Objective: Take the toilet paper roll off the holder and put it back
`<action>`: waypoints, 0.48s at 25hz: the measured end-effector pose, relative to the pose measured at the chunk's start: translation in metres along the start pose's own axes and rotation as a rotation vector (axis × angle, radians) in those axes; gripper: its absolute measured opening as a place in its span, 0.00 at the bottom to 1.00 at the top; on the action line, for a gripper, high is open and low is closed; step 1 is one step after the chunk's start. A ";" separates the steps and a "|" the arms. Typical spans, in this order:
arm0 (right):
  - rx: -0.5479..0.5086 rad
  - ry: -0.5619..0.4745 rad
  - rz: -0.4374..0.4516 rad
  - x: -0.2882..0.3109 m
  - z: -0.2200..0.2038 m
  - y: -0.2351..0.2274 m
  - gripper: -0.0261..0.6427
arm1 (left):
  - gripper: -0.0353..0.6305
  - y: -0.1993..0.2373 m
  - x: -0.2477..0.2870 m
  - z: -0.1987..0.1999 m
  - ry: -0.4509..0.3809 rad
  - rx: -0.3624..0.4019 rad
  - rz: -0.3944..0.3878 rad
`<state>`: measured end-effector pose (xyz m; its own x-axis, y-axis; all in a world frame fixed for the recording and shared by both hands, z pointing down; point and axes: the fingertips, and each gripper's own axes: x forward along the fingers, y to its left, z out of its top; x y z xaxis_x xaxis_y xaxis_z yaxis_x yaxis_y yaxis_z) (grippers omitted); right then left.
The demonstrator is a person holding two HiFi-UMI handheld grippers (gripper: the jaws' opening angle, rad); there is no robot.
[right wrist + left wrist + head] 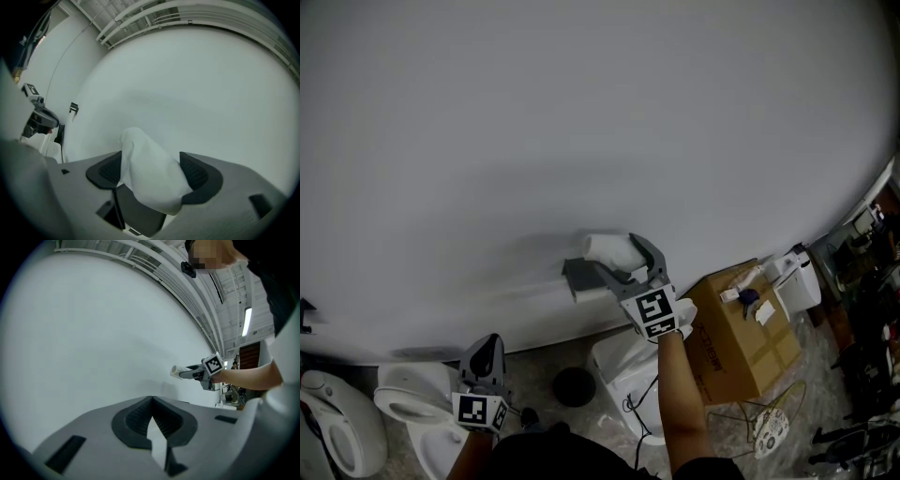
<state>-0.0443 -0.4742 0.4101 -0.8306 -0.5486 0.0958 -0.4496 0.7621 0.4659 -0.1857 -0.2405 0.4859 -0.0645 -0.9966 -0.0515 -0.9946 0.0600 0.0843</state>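
The toilet paper roll [606, 247] is clamped between the fingers of the right gripper [623, 262], which is held level against the white wall [581, 112]. The roll is gripped across its soft body and is visibly squeezed in the right gripper view. It is held just above the dark grey holder [579, 278]; whether it touches the holder cannot be told. The left gripper [151, 418] is held low and well apart from the roll, its fingers together with nothing between them.

Judged from this, the roll is at the holder, either coming off or going back. The grip should be kept firm but not tightened further, so that the core is not crushed. The roll should be kept in line with the holder's arm and moved straight along it, not twisted.

A cardboard box [741, 328] stands on the floor at the right, taped shut; its contents are not seen, and small white and blue items lie on top. In a toilet bowl [403, 403] at lower left nothing can be made out
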 end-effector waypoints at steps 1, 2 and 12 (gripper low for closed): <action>0.002 0.004 0.004 0.002 -0.002 0.001 0.60 | 0.06 0.000 0.000 0.000 0.000 -0.001 0.001; 0.005 0.009 0.008 0.003 -0.005 0.002 0.60 | 0.06 0.001 0.001 -0.001 0.001 -0.001 0.002; 0.052 0.067 0.045 0.019 -0.042 0.010 0.60 | 0.06 0.003 0.004 -0.003 0.012 0.002 0.014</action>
<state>-0.0508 -0.4914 0.4531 -0.8270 -0.5341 0.1753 -0.4304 0.8023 0.4136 -0.1889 -0.2443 0.4890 -0.0778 -0.9962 -0.0382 -0.9938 0.0744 0.0827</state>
